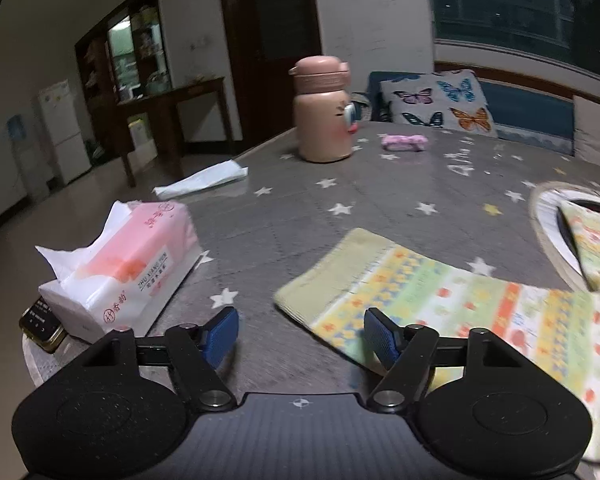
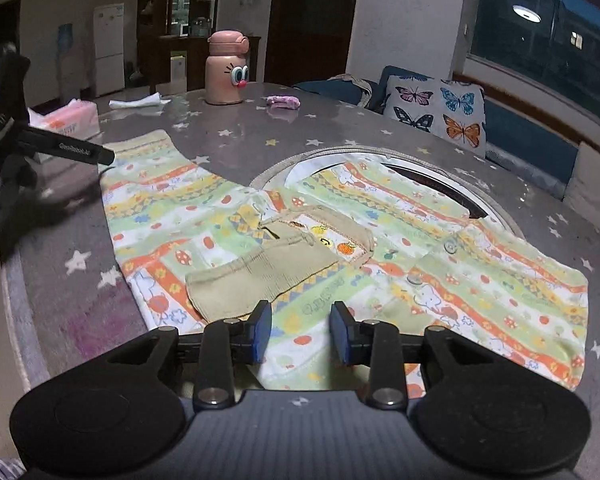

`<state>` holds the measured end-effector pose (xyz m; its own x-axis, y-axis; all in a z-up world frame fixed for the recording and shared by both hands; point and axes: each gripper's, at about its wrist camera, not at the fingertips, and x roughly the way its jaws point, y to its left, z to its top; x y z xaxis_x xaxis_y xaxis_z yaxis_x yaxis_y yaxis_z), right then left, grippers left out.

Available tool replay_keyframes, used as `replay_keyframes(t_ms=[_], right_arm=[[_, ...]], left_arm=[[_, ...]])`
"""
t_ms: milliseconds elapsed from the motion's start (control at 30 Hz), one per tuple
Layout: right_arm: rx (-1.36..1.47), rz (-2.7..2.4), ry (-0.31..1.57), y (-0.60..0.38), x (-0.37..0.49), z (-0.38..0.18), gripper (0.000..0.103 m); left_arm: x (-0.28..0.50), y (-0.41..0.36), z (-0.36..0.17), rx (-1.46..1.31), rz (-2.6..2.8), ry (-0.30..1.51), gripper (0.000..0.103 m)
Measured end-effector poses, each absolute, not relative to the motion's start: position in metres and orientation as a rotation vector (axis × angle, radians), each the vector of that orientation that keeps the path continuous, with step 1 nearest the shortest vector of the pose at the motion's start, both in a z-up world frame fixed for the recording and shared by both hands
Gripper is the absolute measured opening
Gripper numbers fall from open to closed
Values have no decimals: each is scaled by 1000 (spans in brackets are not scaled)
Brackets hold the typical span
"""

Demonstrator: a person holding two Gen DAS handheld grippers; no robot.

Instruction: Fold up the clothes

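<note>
A small patterned garment (image 2: 228, 216) was spread flat on the star-printed table (image 2: 72, 300), one sleeve already folded inward. It was judged light and limp, best pinched at a cuff or hem. The left gripper (image 1: 300, 336) and right gripper (image 2: 300, 330) were held apart, gripping nothing. A tissue pack (image 1: 128, 268) and pink bottle (image 1: 324, 112) were seen beyond, in a dim living room.

The left gripper (image 1: 301, 334) hangs low over the star-patterned table (image 1: 380, 196), blue pads (image 1: 220, 334) spread wide with nothing between them. Its right pad sits over the near edge of the patterned garment (image 1: 440, 296), which lies flat and runs off to the right. A pink tissue pack (image 1: 132, 268) lies to the left, and a pink bottle (image 1: 324, 110) stands upright farther back.
</note>
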<state>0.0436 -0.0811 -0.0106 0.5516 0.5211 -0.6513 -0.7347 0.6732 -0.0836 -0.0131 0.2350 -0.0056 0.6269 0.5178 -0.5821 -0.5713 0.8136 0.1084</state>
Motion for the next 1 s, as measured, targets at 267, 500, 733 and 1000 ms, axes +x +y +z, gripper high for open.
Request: replay_keyframes(t_ms=[267, 500, 733, 1000], right_arm=[[-356, 762, 606, -89, 36, 2, 32], [-311, 738, 599, -106, 30, 11, 32], [-225, 665, 626, -136, 36, 11, 32], [-96, 566, 653, -183, 44, 10, 32]], left_arm=[[-12, 244, -3, -208, 523, 614, 22], [-19, 231, 16, -293, 389, 558, 9], [-23, 162, 59, -297, 92, 479, 8], [-10, 67, 76, -273, -236, 454, 8]])
